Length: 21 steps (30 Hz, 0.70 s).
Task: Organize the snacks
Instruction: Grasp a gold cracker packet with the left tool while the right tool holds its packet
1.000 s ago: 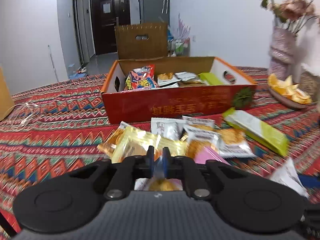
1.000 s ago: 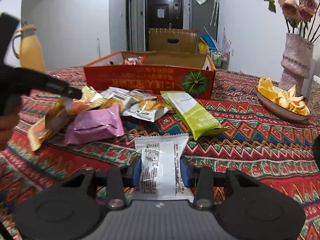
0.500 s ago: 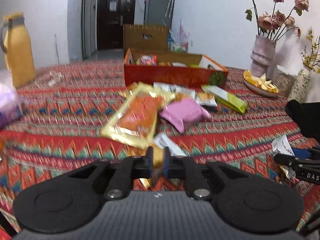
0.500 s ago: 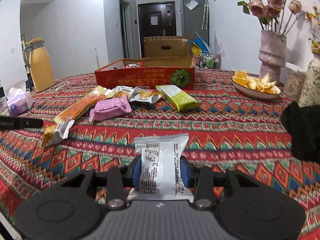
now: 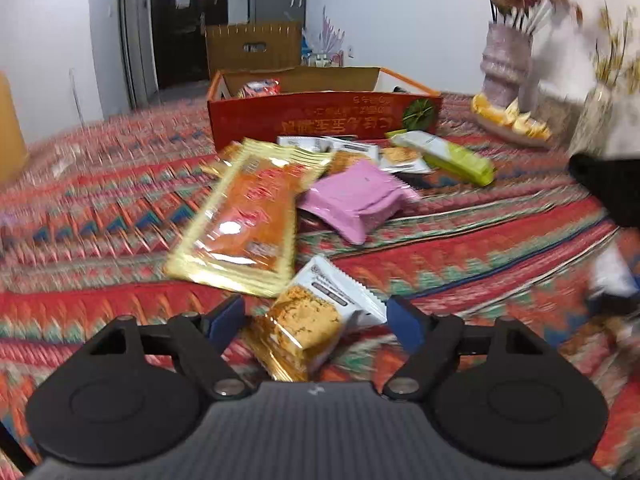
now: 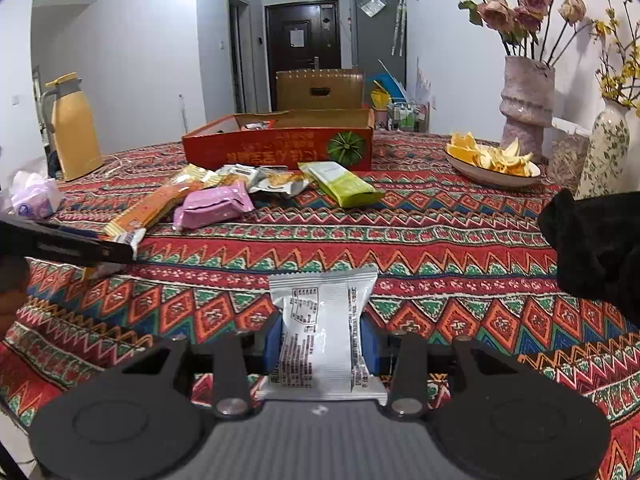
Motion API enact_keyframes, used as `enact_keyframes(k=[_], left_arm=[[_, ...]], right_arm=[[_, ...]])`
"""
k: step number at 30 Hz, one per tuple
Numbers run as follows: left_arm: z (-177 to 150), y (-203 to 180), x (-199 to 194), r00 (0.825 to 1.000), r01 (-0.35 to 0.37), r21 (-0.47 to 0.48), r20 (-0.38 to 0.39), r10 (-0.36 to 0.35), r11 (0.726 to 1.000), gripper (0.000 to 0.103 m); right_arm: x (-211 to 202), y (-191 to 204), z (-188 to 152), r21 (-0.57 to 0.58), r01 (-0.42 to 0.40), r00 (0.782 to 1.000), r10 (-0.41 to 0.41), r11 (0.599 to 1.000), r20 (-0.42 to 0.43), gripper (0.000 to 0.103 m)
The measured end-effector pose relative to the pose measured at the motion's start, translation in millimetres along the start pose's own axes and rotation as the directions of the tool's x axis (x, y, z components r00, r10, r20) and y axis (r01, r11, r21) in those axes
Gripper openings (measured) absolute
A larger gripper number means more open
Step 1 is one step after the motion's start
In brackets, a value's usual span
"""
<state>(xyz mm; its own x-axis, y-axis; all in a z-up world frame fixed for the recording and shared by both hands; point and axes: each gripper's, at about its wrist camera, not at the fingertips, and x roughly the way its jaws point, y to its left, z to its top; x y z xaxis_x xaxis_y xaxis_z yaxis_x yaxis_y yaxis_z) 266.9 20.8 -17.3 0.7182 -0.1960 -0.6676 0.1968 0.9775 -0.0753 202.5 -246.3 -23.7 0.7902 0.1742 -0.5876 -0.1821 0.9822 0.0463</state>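
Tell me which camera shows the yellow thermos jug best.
The right wrist view. The yellow thermos jug stands whole and sharp there, handle and lid visible, at the table's far left behind the snack pile. The left wrist view catches only a blurred yellow sliver of it at the left edge.

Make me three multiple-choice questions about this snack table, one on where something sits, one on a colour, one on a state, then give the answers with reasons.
1. Where does the green packet lie?
A. on the cloth in front of the red box
B. inside the box
C. in the bowl of orange peels

2. What colour is the puffy packet beside the long orange packet?
A. blue
B. pink
C. black

3. What is the right tool doing?
A. standing open with nothing in it
B. gripping the green packet
C. gripping a white packet

Answers: 1 A, it rests on the tablecloth just before the box front. 2 B, its wrapper is plainly pink. 3 C, both pads press the white packet's sides.
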Motion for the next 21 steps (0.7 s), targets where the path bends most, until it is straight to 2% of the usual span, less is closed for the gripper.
enact_keyframes(k=[2,4,7,9,11,12,15,19,21], left_arm=[[-2.4,-2.4,-8.9,0.996,0.089,-0.028,-0.002,-0.090,0.996,0.079],[-3.7,-6.1,-15.2,0.998,0.063,-0.018,0.022,-0.063,0.998,0.079],[-4.2,-5.5,-11.0,0.998,0.036,0.064,0.055,-0.039,0.997,0.080],[-2.7,-3.9,-0.4,0.999,0.010,0.114,0.040,-0.014,0.993,0.080],[0.2,-0.7,9.9,1.000,0.018,0.116,0.012,-0.020,0.993,0.080],[1.6,0.7,13.6,1.000,0.030,0.103,0.003,-0.030,0.994,0.077],[0.1,-1.7,23.4,0.997,0.074,0.099,-0.017,-0.072,0.992,0.049],[1.7,-12.2,22.0,0.992,0.129,0.116,-0.002,-0.129,0.985,0.039],[8.7,-15.5,18.1,0.991,0.130,0.120,0.016,-0.132,0.984,0.035]], right_arm=[[4.9,-1.1,0.5,0.003,0.006,1.000,-0.006,1.000,-0.008,0.039],[11.9,-1.1,2.1,0.000,0.005,1.000,-0.005,1.000,-0.019,0.039],[22.0,0.7,6.3,-0.017,-0.003,0.999,0.002,1.000,-0.032,0.039],[27.1,2.2,9.7,-0.026,-0.010,0.999,0.009,1.000,-0.035,0.039],[31.8,4.0,12.8,-0.031,-0.019,0.999,0.018,0.999,-0.036,0.039],[34.4,4.7,14.3,-0.033,-0.022,0.999,0.021,0.999,-0.036,0.039],[44.5,4.7,18.3,-0.030,-0.031,0.999,0.030,0.999,-0.046,0.039],[59.7,4.3,27.3,-0.043,-0.035,0.998,0.033,0.998,-0.052,0.039],[64.8,1.8,36.6,-0.039,-0.044,0.998,0.043,0.998,-0.042,0.039]])
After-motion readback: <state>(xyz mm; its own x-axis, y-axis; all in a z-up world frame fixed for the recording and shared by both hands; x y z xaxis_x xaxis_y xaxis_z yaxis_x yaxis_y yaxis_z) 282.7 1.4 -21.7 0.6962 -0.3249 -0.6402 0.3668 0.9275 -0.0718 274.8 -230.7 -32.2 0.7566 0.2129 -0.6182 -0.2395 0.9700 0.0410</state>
